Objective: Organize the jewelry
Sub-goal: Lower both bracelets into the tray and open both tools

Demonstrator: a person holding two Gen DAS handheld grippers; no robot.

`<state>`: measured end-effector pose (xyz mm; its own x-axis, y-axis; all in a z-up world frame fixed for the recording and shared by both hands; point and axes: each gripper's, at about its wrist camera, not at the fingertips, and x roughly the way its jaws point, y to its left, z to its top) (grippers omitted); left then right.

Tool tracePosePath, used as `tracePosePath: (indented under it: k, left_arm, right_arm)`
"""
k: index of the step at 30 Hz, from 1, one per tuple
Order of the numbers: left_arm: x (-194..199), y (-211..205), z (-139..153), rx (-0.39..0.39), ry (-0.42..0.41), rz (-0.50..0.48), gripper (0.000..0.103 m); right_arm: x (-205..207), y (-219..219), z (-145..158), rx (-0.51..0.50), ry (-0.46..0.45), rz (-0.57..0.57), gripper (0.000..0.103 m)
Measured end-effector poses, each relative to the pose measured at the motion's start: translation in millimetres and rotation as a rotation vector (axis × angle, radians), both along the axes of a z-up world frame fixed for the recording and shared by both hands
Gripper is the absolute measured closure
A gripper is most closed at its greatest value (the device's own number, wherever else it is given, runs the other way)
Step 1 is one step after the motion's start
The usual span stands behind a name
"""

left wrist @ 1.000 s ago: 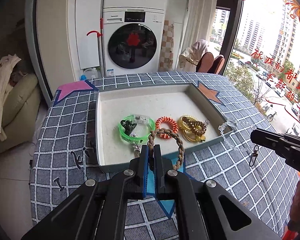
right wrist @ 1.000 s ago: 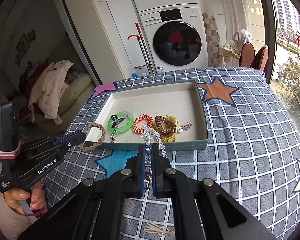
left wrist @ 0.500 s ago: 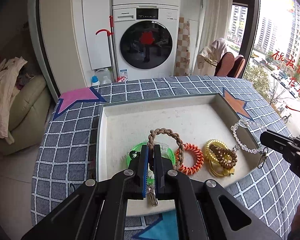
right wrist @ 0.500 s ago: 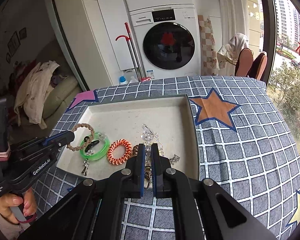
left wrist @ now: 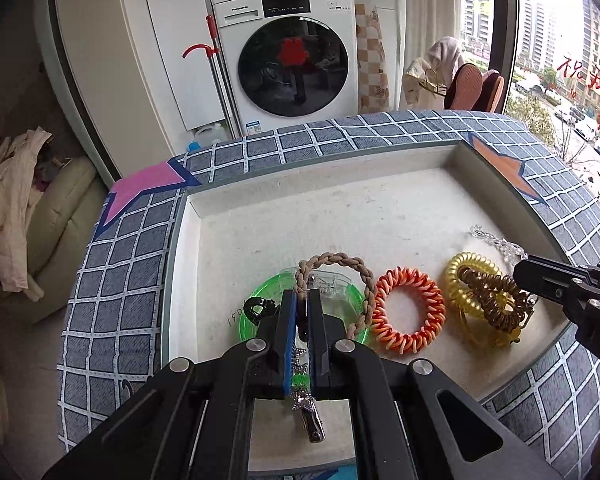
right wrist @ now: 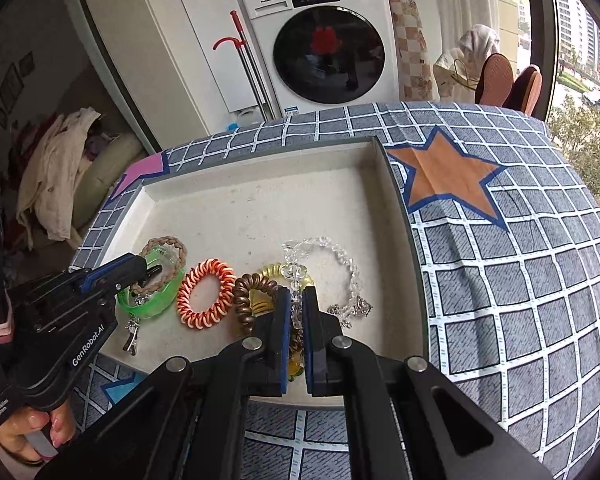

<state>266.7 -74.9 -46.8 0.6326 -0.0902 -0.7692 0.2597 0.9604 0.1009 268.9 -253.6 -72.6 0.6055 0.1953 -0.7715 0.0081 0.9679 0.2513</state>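
A: Where are the left tongs (left wrist: 301, 300)?

B: Over the near left part of the tray (left wrist: 380, 208), nearly closed, with the braided tan bracelet (left wrist: 336, 276) pinched between the pads. The bracelet's loop hangs over the green bangle (left wrist: 260, 322), which lies on the tray floor. From the right wrist view the same tongs (right wrist: 140, 270) reach in from the left with the braid at their tip.

A: And the right tongs (right wrist: 297, 308)?

B: Also nearly closed, gripping the clear bead bracelet (right wrist: 340, 256). Its loop spreads over the tray floor ahead of the pads, with a small silver charm (right wrist: 350, 310) at its near end.

A: What else is in the tray?

B: An orange coil hair tie (left wrist: 408, 316) just right of the green bangle, then a yellow coil tie (left wrist: 470, 270) with a brown coil tie (left wrist: 494, 296) lying on it. A jewelled hair clip (left wrist: 306, 404) lies under the left tongs near the front wall.

A: What does the tray sit on?

B: A worktop covered by a blue-grey checked cloth (right wrist: 520, 300) with an orange star (right wrist: 444, 176) just right of the tray. A washing machine (left wrist: 288, 52) stands behind.
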Motion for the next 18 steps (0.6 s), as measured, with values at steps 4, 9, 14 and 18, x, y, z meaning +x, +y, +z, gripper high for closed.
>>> tracePosePath:
  k: [4, 9, 14, 18]
  left_arm:
    - [-1.1, 0.9, -0.3, 0.008, 0.005, 0.015, 0.079]
    - [-2.3, 3.2, 1.6, 0.004, 0.006, 0.022, 0.079]
    - [-6.3, 4.7, 4.7, 0.009, -0.006, 0.029, 0.079]
    - [-7.8, 6.5, 7.9, -0.001, -0.005, 0.037, 0.079]
  right_arm:
    - [0.9, 1.0, -3.1, 0.012, 0.021, 0.008, 0.095]
    - [-3.3, 2.1, 0.1, 0.017, 0.005, -0.008, 0.038]
    - [-9.8, 3.5, 10.4, 0.041, -0.019, 0.001, 0.036]
    - [-16.8, 3.9, 17.5, 0.052, -0.032, 0.001, 0.03]
